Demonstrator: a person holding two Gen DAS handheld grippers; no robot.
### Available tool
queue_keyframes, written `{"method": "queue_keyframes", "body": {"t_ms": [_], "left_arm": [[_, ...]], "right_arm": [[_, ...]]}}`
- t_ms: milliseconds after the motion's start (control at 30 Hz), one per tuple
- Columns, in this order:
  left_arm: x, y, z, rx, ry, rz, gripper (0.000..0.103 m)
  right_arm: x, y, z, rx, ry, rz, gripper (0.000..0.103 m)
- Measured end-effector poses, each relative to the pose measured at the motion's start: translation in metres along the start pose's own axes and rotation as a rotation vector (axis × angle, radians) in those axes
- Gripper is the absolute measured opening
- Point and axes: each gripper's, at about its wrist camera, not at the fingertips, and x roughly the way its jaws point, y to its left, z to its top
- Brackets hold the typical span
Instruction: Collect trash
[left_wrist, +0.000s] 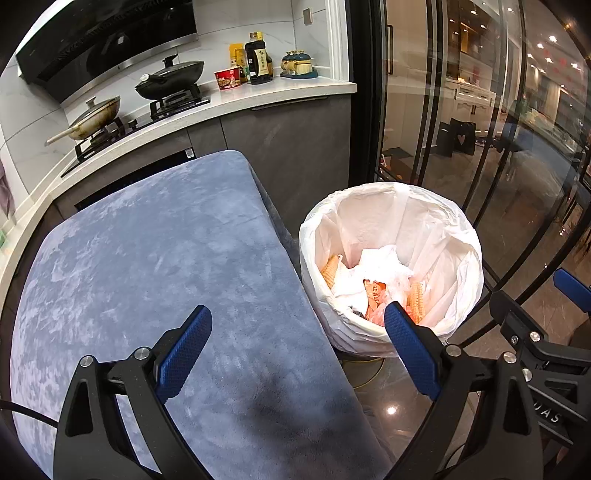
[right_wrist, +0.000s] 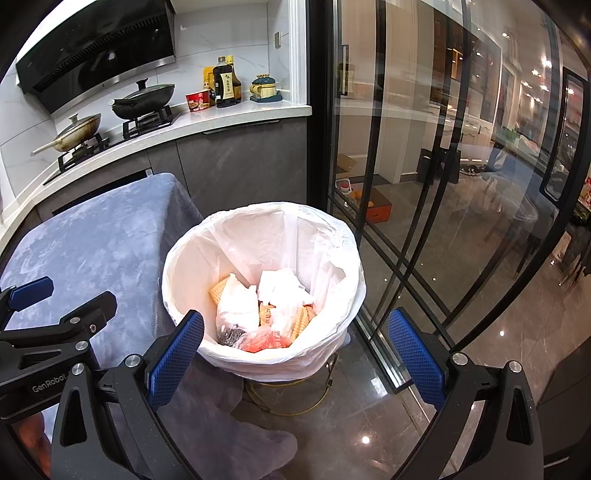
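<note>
A round bin lined with a white bag (left_wrist: 458, 218) (right_wrist: 332, 236) stands on the floor beside a table draped in blue-grey cloth (left_wrist: 155, 251) (right_wrist: 92, 243). Inside lie crumpled white tissues (left_wrist: 380, 264) (right_wrist: 280, 286), orange wrappers (left_wrist: 373, 297) (right_wrist: 260, 341) and ridged yellow wafer pieces (left_wrist: 330, 269) (right_wrist: 300, 325). My left gripper (left_wrist: 297, 347) is open over the table's right edge, holding nothing. My right gripper (right_wrist: 295, 347) is open above the near rim of the bin, also holding nothing. Each gripper shows at the edge of the other's view.
A kitchen counter (left_wrist: 258, 98) (right_wrist: 236, 114) at the back carries two pans on a hob, a dark sauce bottle (left_wrist: 258, 59) (right_wrist: 226, 86) and a red cup. Glass sliding doors with black frames (left_wrist: 461, 110) (right_wrist: 424, 147) run along the right. The bin sits on a gold wire stand (right_wrist: 291, 400).
</note>
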Motion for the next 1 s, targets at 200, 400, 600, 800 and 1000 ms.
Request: {"method": "queue_keyframes", "body": {"t_ms": [200, 400, 600, 800, 1000], "left_arm": [[0.0014, -0.0011, 0.001, 0.005, -0.001, 0.002, 0.09], [0.0019, -0.0018, 0.0018, 0.006, 0.0, 0.004, 0.09], [0.004, -0.0024, 0.0031, 0.011, 0.004, 0.005, 0.09], [0.004, -0.0029, 0.0031, 0.011, 0.004, 0.005, 0.09], [0.0048, -0.0037, 0.0034, 0.013, 0.005, 0.002, 0.09]], "right_arm": [[0.0006, -0.0016, 0.0011, -0.001, 0.0, 0.0, 0.096], [0.0008, -0.002, 0.0013, -0.001, 0.001, 0.0, 0.096], [0.001, -0.0029, 0.0015, 0.0, 0.001, 0.0, 0.096], [0.0012, -0.0031, 0.0017, 0.001, 0.002, 0.0, 0.096], [0.0014, -0.0036, 0.0021, 0.001, 0.001, 0.0, 0.096]]}}
